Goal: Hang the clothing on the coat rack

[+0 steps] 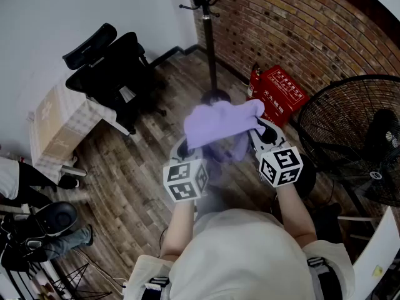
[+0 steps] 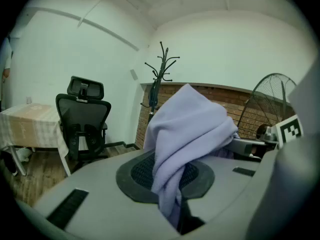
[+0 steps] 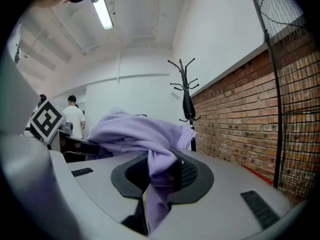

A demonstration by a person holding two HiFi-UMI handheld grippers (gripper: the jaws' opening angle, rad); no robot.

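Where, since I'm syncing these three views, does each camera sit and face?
Head view: on the person's head, facing steeply down at the purple garment, left tool, right tool; forearms show.
Left gripper view: on the left tool, along its jaws clamping the garment, toward the coat rack.
Right gripper view: on the right tool, along its jaws clamping the garment, toward the coat rack.
Shared: all three show garment and coat rack.

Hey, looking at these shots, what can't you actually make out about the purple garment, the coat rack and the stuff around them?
Purple garment: bunched in every view, so its type is unclear; it partly covers the pads of the left claw and right claw.
Coat rack: the head view's upper edge cuts off its top.
Red box: print too small, head view.
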